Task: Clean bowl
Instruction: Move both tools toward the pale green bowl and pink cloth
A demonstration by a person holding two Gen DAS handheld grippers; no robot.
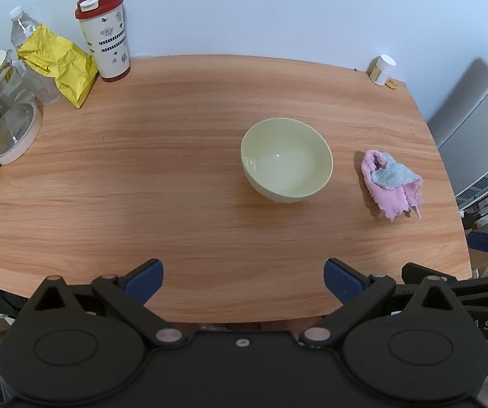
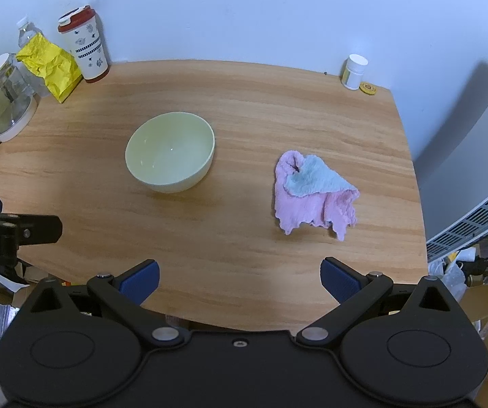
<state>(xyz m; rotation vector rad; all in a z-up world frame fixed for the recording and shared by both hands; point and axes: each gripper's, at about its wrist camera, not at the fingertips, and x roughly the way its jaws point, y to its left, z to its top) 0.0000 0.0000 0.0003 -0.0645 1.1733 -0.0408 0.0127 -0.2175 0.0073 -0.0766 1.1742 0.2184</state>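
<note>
No label on the counter (image 1: 176, 204) reads clearly. The left gripper (image 1: 242, 280) and right gripper (image 2: 240, 277) hover level over its near edge, fingers apart, empty. The pale green bowl (image 1: 286, 159) sits mid-counter, the pink-and-blue cloth (image 2: 313, 192) beside it, apart.

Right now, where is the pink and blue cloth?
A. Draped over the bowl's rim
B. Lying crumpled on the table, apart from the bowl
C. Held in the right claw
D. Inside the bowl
B. The pink and blue cloth lies crumpled on the wooden table, apart from the pale green bowl, and the right claw is open with nothing between its fingers.
</note>
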